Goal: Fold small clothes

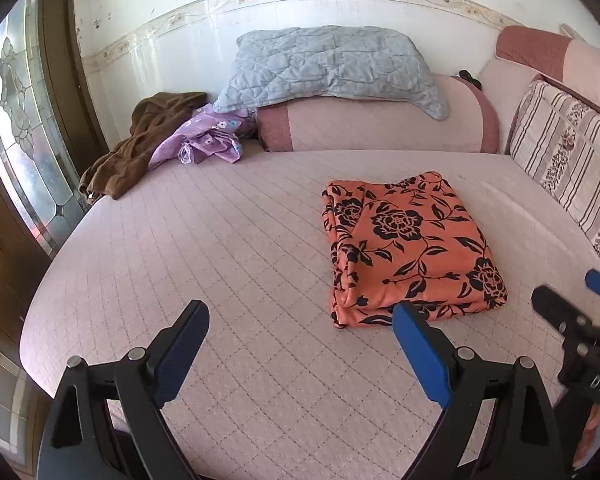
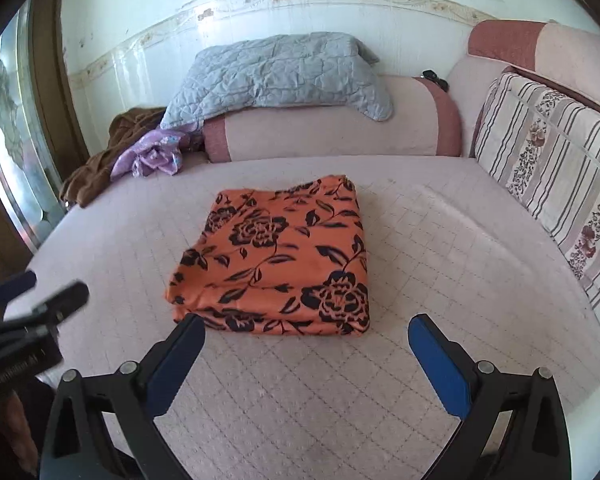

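Around: brown heap, purple garment far back, well apart.
Cloth: folded, floral, orange.
Claws: left claw, right claw gaping, empty.

A folded floral cloth lies on the mattress, nearer its front edge. A bolster runs along the back edge, with a quilted pad on top. Two crumpled garments sit in the back left corner. A striped cushion lines the right edge.
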Motion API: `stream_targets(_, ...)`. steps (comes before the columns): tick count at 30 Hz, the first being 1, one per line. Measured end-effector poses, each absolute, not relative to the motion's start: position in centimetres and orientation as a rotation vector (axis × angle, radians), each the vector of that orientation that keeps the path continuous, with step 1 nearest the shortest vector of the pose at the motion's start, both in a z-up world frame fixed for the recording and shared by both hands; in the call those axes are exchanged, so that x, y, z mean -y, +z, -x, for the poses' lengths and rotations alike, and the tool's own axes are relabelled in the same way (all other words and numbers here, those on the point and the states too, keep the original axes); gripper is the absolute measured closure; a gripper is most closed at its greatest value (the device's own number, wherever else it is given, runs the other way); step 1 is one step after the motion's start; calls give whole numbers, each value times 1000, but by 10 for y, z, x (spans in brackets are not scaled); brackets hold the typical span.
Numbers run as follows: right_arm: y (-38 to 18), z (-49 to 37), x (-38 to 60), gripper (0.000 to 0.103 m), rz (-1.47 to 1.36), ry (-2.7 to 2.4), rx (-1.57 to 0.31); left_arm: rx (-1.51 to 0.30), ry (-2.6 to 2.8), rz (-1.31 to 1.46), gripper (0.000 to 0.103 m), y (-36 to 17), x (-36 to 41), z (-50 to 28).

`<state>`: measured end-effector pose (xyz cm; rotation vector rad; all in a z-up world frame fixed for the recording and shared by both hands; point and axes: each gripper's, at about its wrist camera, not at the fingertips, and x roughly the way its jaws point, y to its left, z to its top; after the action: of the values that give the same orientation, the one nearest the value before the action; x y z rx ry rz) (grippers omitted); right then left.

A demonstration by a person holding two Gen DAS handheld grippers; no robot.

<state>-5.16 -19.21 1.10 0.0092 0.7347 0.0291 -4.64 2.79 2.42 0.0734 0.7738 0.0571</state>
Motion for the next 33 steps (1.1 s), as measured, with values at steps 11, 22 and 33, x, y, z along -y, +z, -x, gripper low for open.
stream_targets(11, 11, 44, 202, 0, -22, 22, -731, -793, 56, -91, 10, 25, -19, 40)
stream_targets(22, 8, 27, 197, 0, 37, 33, -788, -802, 48, -71, 10, 27, -21, 32)
stream_targets(33, 4, 18, 184, 0, 87, 38, -826, -807, 4, -10, 10, 30, -23, 21)
